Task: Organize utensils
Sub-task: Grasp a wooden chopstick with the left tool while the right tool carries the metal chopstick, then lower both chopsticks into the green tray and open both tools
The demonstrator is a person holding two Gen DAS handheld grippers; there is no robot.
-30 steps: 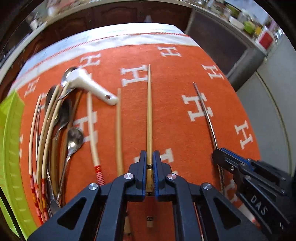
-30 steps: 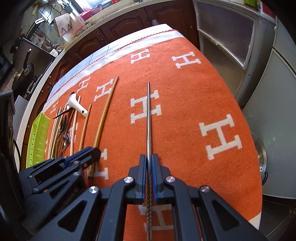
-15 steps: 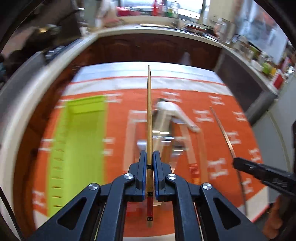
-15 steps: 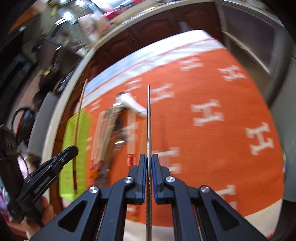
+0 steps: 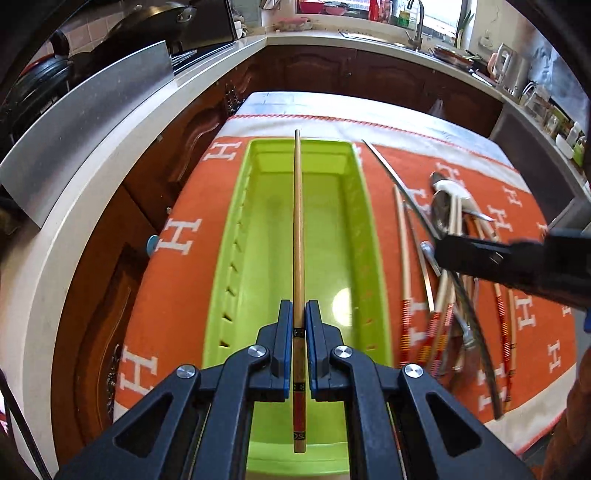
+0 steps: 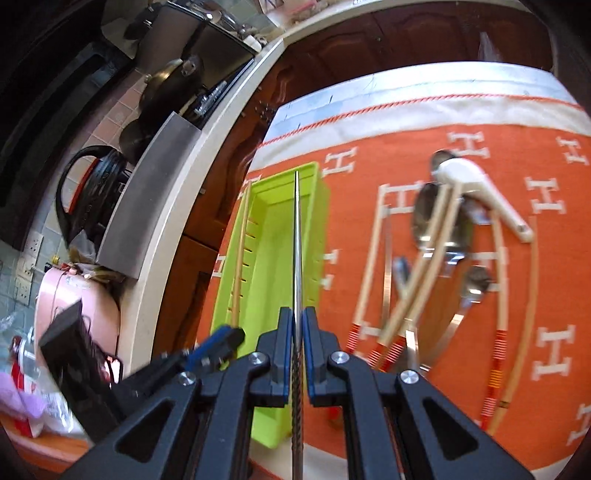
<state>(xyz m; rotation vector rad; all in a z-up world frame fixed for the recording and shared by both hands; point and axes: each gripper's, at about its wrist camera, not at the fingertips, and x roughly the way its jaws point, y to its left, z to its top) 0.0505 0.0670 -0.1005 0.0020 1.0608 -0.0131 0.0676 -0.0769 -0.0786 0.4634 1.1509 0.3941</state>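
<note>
We see a bright, daylit kitchen; the light comes from the window [image 5: 439,14] at the far end. A soft glare spot sits on the floor of the green tray [image 5: 343,302]. Fisheye bending curves the counter edges, and dark vignette fills the corners. In the right wrist view the pile of utensils [image 6: 436,266] smears with motion blur; the left wrist view is sharper, though the right tool [image 5: 439,251] there looks blurred.

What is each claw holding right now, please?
Left claw: closed on a wooden chopstick.
Right claw: closed on a metal chopstick.
</note>
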